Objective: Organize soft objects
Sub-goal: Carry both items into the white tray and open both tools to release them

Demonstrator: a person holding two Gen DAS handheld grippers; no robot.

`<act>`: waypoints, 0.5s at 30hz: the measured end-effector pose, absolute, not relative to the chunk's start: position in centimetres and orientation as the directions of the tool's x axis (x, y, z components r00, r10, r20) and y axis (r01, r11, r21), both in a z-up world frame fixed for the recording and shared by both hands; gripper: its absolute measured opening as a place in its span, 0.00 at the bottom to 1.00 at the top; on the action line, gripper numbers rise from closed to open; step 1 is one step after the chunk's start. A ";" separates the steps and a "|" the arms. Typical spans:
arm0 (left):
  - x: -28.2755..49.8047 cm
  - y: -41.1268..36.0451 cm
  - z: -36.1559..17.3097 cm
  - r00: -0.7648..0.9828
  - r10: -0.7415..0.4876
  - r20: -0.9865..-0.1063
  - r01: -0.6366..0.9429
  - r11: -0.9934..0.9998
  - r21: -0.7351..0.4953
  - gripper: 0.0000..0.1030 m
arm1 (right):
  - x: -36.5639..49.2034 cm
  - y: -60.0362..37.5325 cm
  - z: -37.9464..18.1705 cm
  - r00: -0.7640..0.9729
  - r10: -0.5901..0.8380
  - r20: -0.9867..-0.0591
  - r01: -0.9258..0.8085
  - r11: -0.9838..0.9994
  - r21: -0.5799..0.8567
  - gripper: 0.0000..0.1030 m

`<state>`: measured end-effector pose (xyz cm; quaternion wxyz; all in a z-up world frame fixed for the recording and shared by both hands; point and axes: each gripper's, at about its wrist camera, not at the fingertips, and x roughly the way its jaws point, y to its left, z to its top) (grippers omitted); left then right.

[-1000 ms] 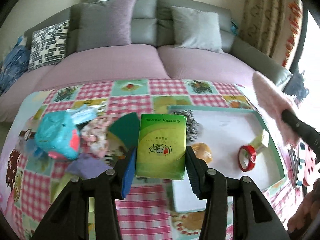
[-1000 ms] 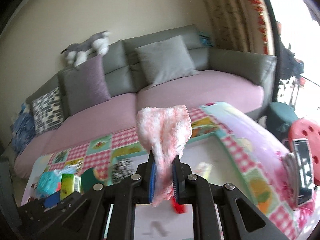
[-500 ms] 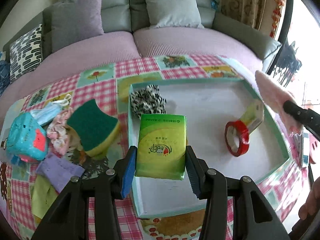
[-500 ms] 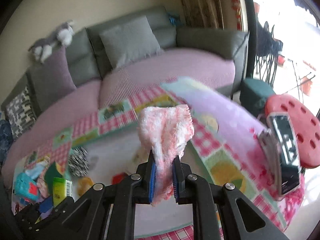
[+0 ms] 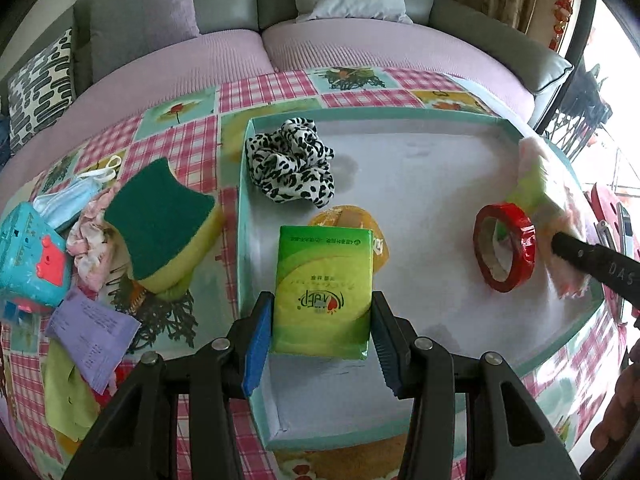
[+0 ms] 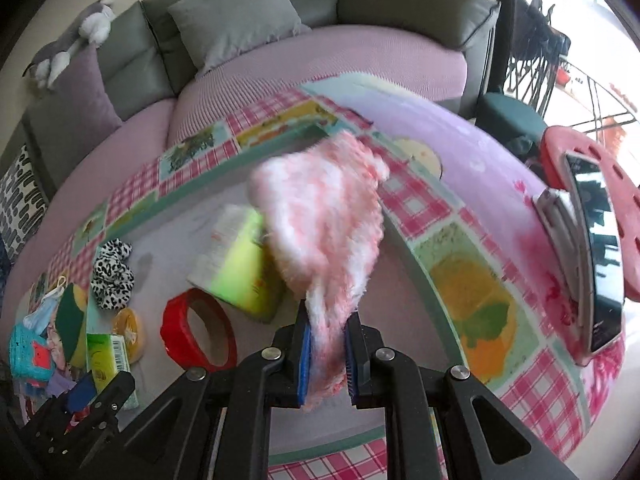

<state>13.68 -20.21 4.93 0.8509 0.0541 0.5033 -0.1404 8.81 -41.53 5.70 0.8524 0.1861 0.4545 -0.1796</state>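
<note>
My left gripper [image 5: 320, 344] is shut on a green tissue pack [image 5: 322, 290], held over the near left part of the white tray [image 5: 432, 184] with teal walls. The pack shows small in the right wrist view too, as the tissue pack [image 6: 105, 354]. My right gripper [image 6: 326, 354] is shut on a fluffy pink-and-white cloth [image 6: 324, 224], which hangs over the tray's right side; in the left wrist view the cloth [image 5: 560, 216] is blurred. In the tray lie a black-and-white spotted scrunchie [image 5: 290, 170], a red tape roll [image 5: 504, 252], an orange round thing [image 5: 352, 220] and a yellow-green box [image 6: 240, 264].
Left of the tray on the checked cloth lie a green-and-yellow sponge [image 5: 160, 220], a teal pouch [image 5: 28, 260], a face mask [image 5: 76, 196], a pink scrunchie [image 5: 90, 244] and purple paper [image 5: 92, 336]. A phone [image 6: 596, 256] rests on a red stool at right. A sofa stands behind.
Both grippers have dropped toward the tray and tipped downward. The tissue pack now sits over the tray's inside rather than over the cloth, and the pink cloth has come down by the tape roll.
</note>
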 end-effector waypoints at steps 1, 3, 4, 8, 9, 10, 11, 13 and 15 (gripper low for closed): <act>13.7 -20.2 4.9 0.451 -0.184 -0.873 0.293 0.955 -0.049 0.48 | 8.9 -41.5 5.7 0.520 -0.133 -0.843 0.473 0.867 0.155 0.15; 13.8 -20.3 4.8 0.451 -0.182 -0.874 0.297 0.954 -0.045 0.48 | 9.0 -41.2 5.6 0.518 -0.130 -0.846 0.467 0.871 0.152 0.16; 13.8 -20.4 4.8 0.451 -0.180 -0.874 0.300 0.953 -0.042 0.48 | 9.1 -41.0 5.6 0.516 -0.130 -0.847 0.464 0.873 0.149 0.17; 13.9 -20.4 4.7 0.450 -0.182 -0.874 0.302 0.952 -0.043 0.48 | 9.2 -40.8 5.2 0.498 -0.126 -0.858 0.460 0.877 0.138 0.18; 13.9 -20.4 4.7 0.450 -0.185 -0.874 0.301 0.952 -0.046 0.48 | 9.3 -40.8 5.2 0.496 -0.127 -0.859 0.461 0.877 0.136 0.18; 13.9 -20.4 4.7 0.449 -0.187 -0.874 0.301 0.952 -0.050 0.48 | 9.3 -40.8 5.2 0.493 -0.129 -0.860 0.462 0.877 0.134 0.18; 13.9 -20.3 4.6 0.449 -0.190 -0.873 0.300 0.952 -0.053 0.48 | 9.3 -40.8 5.3 0.493 -0.130 -0.860 0.461 0.878 0.131 0.18; 13.9 -20.3 4.7 0.445 -0.194 -0.874 0.301 0.952 -0.058 0.48 | 9.4 -40.7 5.5 0.489 -0.137 -0.861 0.458 0.881 0.120 0.18; 14.0 -20.3 4.7 0.440 -0.197 -0.876 0.301 0.951 -0.063 0.48 | 9.4 -40.5 5.8 0.485 -0.150 -0.862 0.455 0.885 0.102 0.22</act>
